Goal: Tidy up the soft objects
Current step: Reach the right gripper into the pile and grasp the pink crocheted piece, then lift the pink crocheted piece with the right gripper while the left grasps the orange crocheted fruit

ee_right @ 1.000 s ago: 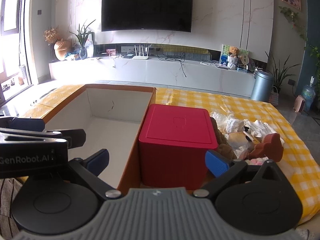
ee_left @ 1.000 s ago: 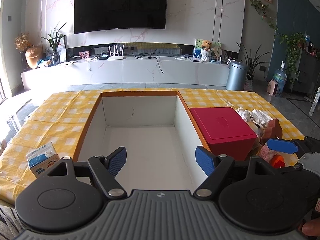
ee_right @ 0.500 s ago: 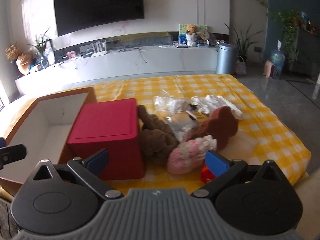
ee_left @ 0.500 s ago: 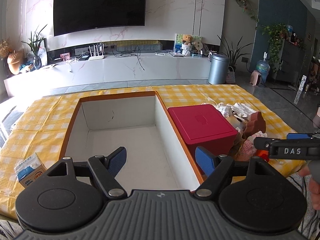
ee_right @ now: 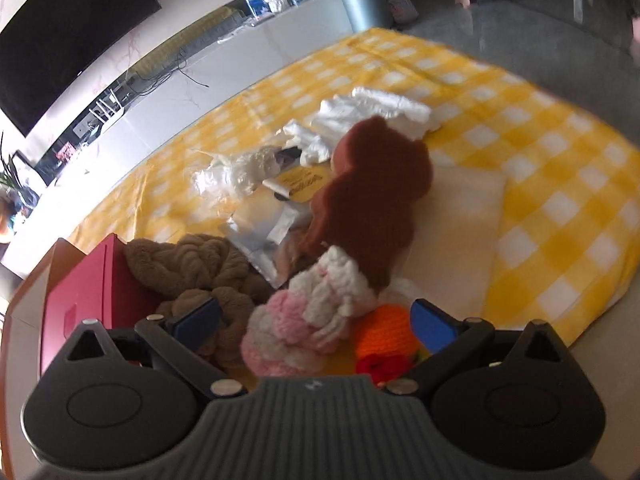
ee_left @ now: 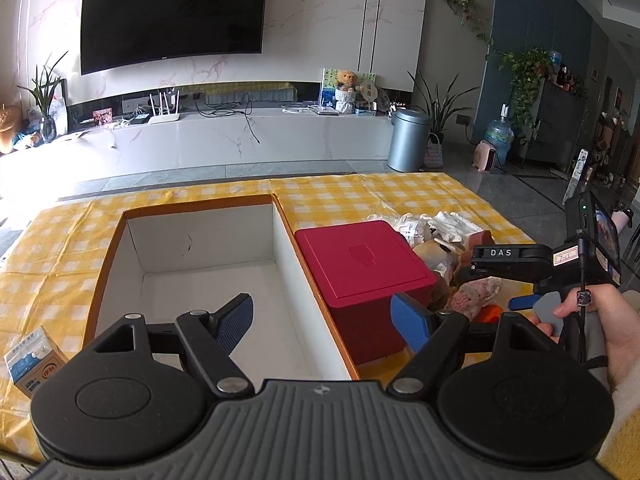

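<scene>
Lying in a heap on the yellow checked cloth (ee_right: 560, 184), the soft things: pink-white knit (ee_right: 308, 320) at 6 o'clock in the right wrist view, orange knit (ee_right: 384, 332) touching it at 5, brown plush (ee_right: 376, 200) just behind, tan fuzzy piece (ee_right: 192, 264) at 9 against the red box (ee_left: 360, 272). Right gripper (ee_right: 312, 320) wide open, fingers either side of the pink-white knit, gripping nothing. Left gripper (ee_left: 324, 320) wide open, empty, over the white-lined carton (ee_left: 200, 248). Milk carton (ee_left: 32, 356) at 8.
</scene>
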`<state>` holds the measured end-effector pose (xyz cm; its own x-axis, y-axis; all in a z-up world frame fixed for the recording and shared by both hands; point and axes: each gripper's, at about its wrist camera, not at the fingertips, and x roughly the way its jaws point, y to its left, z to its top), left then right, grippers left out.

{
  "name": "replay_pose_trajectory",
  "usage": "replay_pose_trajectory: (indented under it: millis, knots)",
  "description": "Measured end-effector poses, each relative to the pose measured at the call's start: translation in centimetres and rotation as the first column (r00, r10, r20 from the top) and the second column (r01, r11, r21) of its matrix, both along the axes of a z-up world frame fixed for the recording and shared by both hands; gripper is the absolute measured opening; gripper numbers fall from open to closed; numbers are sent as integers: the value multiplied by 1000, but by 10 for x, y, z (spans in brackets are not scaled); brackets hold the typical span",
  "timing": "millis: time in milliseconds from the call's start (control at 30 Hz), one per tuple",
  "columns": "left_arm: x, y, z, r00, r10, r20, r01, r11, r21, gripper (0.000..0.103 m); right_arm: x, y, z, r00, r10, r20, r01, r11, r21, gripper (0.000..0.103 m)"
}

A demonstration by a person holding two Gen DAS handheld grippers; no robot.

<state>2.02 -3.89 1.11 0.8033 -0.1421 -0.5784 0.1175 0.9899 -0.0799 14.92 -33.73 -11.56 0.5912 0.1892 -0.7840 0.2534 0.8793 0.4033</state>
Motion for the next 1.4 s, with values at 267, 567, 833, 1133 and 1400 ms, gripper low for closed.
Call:
replay_pose_trajectory:
  millis: [267,567,833,1133,1400]
  knots:
    - [4,-15,-4,1000,2,-13,-1,995,99,92,12,8,-2,999,-33,14,33,999,-10,90]
    - [4,-36,1,999,-51,-12,52,977,206,92,7,-10,-11,998,-32,46,32,999,-16,53]
    - [10,-47,4,999,-40,-23,45,949,313,92,16,-19,-32,993,-83,-86,83,997,-5,62]
    - [28,-84,-3,975,-191,-115,219,919,329,92,6,-33,-30,997,-70,-25,74,979,189,42]
    - [43,-133,-26,884,-410,-224,461,845,272,93,-12,-59,-27,990,-133,36,105,896,432,40]
